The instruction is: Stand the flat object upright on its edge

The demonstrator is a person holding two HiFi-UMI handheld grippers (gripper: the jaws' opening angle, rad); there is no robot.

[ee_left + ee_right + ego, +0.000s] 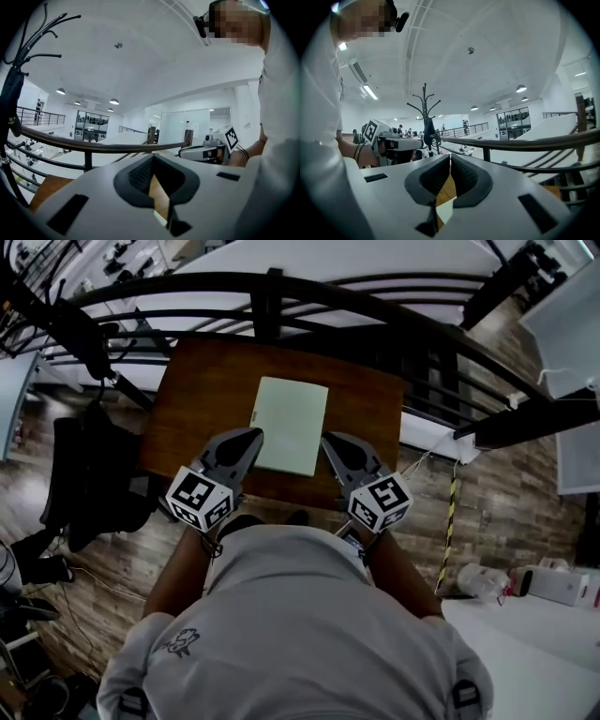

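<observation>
Surrounding room: a big white hall with a high white ceiling [140,61] and round ceiling lamps [521,88]. Far off there are rooms with glass walls.
Floor: a grey-brown wood-plank floor [506,512] lies under and around the table.
Railing: a black curved metal railing [309,292] runs along the far side of the table, with white open space past it.
Table: a small brown wooden table [202,381] stands just inside the railing. Its top is dark and smooth.
Coat stand: a tall black coat stand [424,117] is to the left of the table, and dark clothes [89,474] hang on it.
Person: a person in a grey shirt [300,624] stands at the near side of the table, with one arm held out on each side.
Flat thing: a pale green flat rectangular board [290,425] lies flat on the table top. It is in the middle, close to the near edge, between the two claws.
Left claw: the left gripper [253,437] has its jaws pressed together with nothing in them. Its tip is right at the board's left edge, but I cannot tell if it touches.
Right claw: the right gripper [328,441] also has its jaws pressed together and holds nothing. Its tip is right at the board's right edge, and again I cannot tell if it touches.
</observation>
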